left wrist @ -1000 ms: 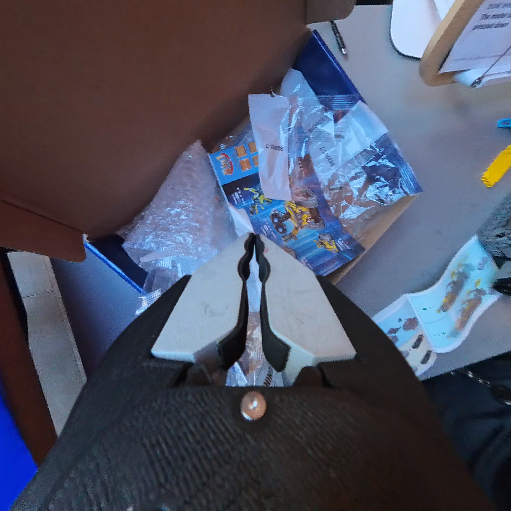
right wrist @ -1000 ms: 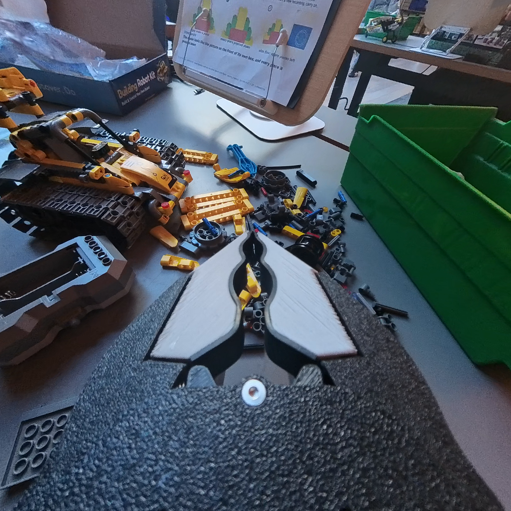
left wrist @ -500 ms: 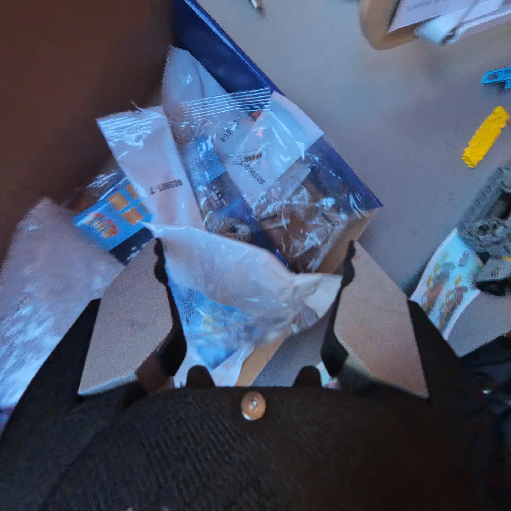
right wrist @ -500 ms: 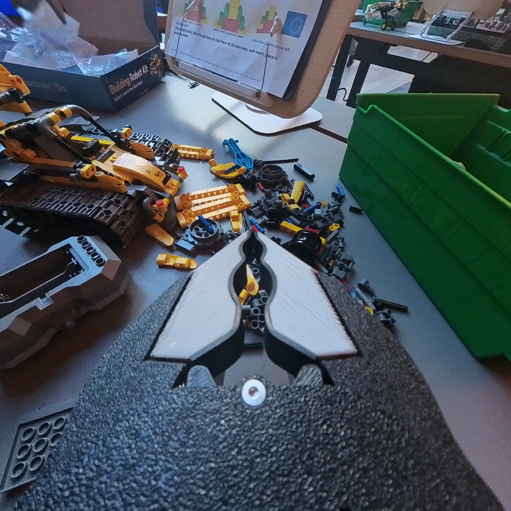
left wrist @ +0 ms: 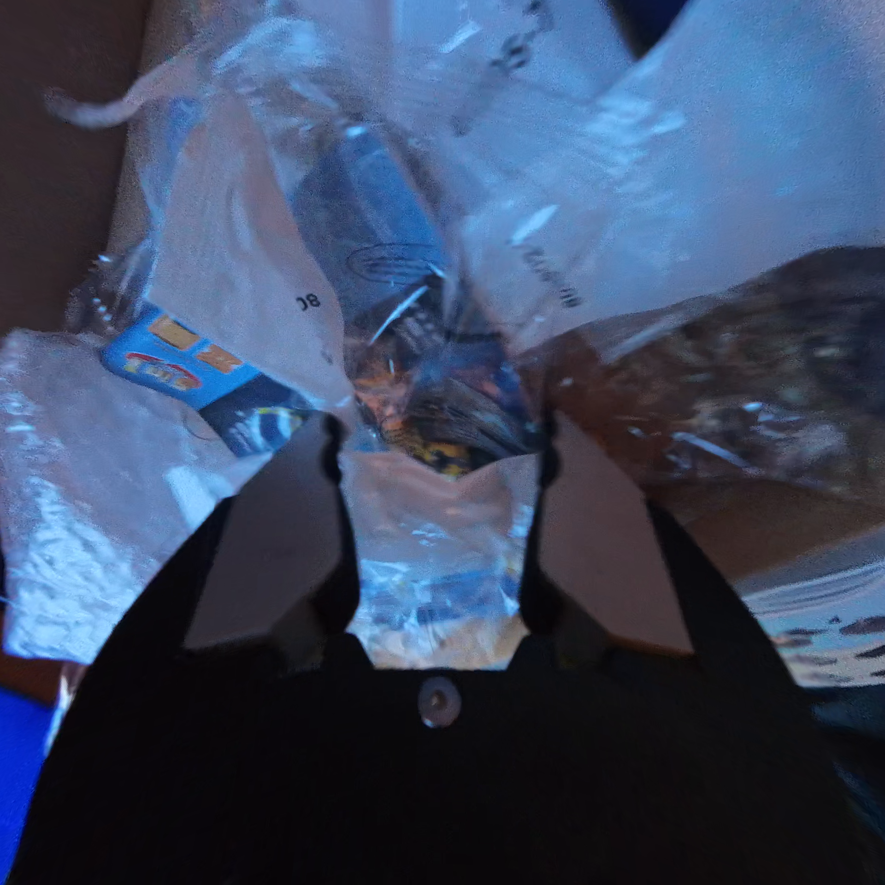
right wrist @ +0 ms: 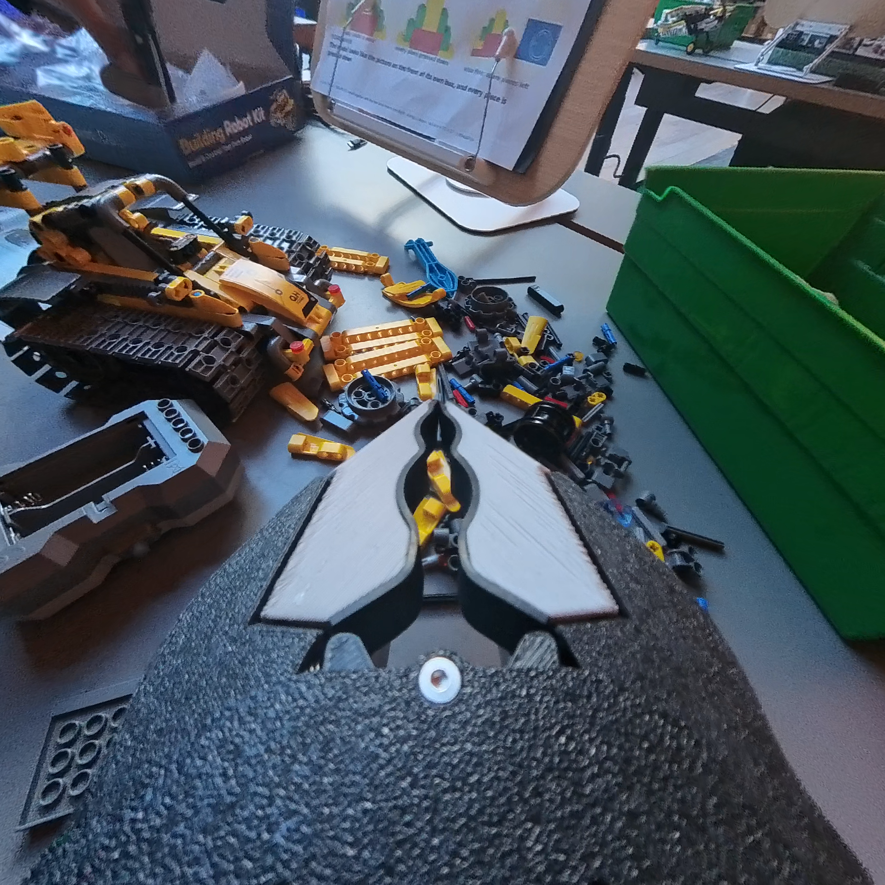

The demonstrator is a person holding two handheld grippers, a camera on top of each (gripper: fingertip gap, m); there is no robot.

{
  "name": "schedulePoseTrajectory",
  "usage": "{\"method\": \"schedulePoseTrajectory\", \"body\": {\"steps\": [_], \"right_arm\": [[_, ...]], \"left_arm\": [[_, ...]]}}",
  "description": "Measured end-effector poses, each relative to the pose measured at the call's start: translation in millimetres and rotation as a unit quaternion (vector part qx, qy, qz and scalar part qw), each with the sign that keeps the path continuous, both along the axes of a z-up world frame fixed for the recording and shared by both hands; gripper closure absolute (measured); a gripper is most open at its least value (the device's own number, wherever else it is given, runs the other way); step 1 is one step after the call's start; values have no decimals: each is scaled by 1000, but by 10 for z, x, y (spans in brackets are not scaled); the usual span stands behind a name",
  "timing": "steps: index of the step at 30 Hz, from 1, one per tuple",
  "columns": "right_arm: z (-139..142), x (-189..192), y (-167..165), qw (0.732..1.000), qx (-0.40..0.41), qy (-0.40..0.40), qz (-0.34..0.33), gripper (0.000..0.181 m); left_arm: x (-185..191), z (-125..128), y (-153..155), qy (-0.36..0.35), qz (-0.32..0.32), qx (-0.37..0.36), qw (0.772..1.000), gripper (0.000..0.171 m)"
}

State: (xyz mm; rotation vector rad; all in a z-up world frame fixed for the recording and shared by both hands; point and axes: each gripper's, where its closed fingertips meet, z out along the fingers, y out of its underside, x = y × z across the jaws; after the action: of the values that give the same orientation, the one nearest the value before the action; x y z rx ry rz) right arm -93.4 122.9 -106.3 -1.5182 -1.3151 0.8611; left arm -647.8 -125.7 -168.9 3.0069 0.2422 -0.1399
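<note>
Left tongs [left wrist: 438, 431] spread among clear plastic bags; right tongs [right wrist: 436, 407] closed above loose bricks.

The left tongs are held wide apart, with a crumpled clear bag [left wrist: 431, 541] lying between the fingers but not clamped; more clear bags [left wrist: 598, 158] and a blue printed box [left wrist: 191, 368] are seen just beyond, blurred. The right tongs are shut tip to tip with nothing gripped, poised over a scatter of yellow, black and blue bricks [right wrist: 503, 364] on the grey bench [right wrist: 790, 718]. A yellow tracked model [right wrist: 158, 306] and a grey battery housing [right wrist: 105, 488] are set toward the left edge, a green bin [right wrist: 766, 364] along the right edge, and a wooden sheet stand [right wrist: 479, 96] near the far edge.
</note>
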Motion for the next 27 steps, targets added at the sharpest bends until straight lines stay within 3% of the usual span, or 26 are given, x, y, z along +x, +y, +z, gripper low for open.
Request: {"method": "schedulePoseTrajectory", "body": {"steps": [2,3,7,14,19,22,27], "right_arm": [[-14,-12,-30,1000,1,-4,7,181],[-21,-16,-45,1000,2,-7,10,181],[-33,-19,-92,1000,7,-10,19,181],[-26,-10,-89,1000,1,-7,19,181],[-29,-8,-75,1000,-4,-7,17,181],[-33,-8,-66,1000,-6,-8,15,181],[-50,-11,-61,1000,-6,-13,14,181]], "left_arm": [[102,78,2,-13,-15,9,1000,155],[101,113,-7,-4,-21,12,1000,162],[75,349,-85,25,-39,13,999,169],[-368,1581,-35,152,-50,100,982,170],[-593,2235,-78,249,-78,137,956,170],[-560,2333,-30,272,-109,169,941,171],[-312,1865,50,229,-139,174,948,170]]}}
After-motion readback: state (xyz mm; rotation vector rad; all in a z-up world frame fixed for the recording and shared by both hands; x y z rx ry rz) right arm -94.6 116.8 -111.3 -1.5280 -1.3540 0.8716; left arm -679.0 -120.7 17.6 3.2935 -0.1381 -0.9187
